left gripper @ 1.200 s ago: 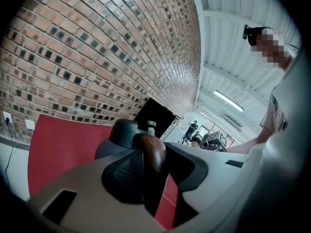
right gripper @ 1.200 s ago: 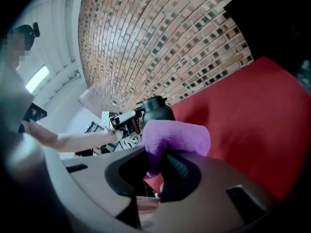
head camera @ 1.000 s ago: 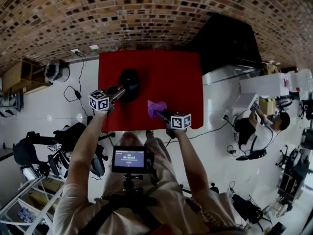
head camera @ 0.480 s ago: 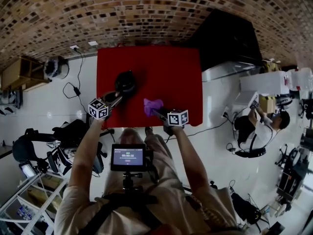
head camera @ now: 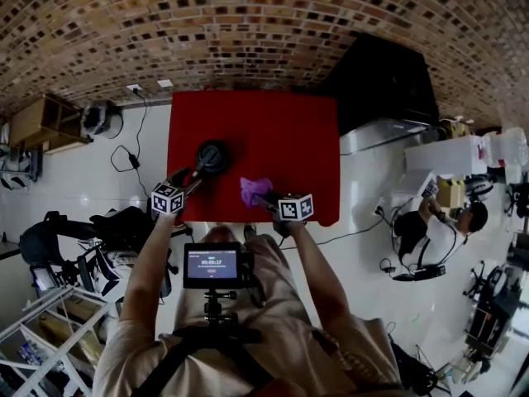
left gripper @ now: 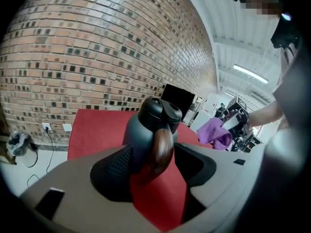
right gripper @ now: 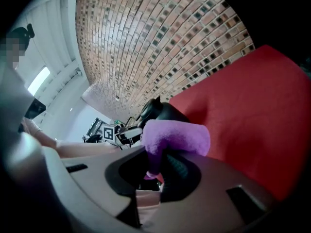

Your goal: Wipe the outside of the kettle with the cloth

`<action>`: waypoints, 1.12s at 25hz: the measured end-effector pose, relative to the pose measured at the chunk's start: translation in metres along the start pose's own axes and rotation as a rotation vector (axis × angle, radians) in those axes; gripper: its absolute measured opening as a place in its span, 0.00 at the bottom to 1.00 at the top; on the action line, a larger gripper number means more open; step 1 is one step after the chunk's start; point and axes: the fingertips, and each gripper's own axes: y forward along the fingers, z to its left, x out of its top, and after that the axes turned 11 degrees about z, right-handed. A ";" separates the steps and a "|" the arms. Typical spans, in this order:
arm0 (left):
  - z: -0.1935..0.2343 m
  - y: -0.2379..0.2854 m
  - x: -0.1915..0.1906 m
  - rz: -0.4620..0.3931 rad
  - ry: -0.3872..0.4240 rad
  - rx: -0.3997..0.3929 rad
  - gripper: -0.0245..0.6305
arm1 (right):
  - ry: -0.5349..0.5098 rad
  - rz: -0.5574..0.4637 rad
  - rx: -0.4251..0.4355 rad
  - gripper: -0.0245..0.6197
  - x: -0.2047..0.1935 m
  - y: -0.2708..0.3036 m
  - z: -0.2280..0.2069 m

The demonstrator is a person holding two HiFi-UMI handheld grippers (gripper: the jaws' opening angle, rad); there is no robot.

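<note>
The left gripper's [left gripper: 155, 166] jaws had just opened wide, leaving the kettle's [left gripper: 146, 125] brown handle [left gripper: 163, 147] ungripped between them. The kettle stood near the table's [head camera: 289, 139] left edge. The right gripper [right gripper: 160, 171] clamped the purple cloth [right gripper: 177, 137], so wiping was judged pending.

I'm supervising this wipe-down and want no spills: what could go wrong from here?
1. On the left tool, the jaws have just been opening and stand apart around the wooden handle of the kettle, not gripping it; unsteadied, the kettle may slide or tip when wiped.
2. The right tool pinches only a fold of the purple cloth, which might pull free on rubbing.
</note>
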 end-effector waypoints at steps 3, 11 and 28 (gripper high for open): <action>0.002 -0.008 0.004 -0.027 -0.046 0.032 0.44 | -0.006 -0.009 -0.027 0.15 0.000 -0.003 -0.004; -0.004 -0.030 0.008 -0.072 -0.124 0.075 0.44 | 0.020 -0.129 -0.200 0.15 0.029 -0.027 -0.043; -0.023 -0.044 0.009 -0.033 -0.082 0.080 0.42 | -0.188 -0.204 -0.239 0.15 0.113 -0.016 -0.020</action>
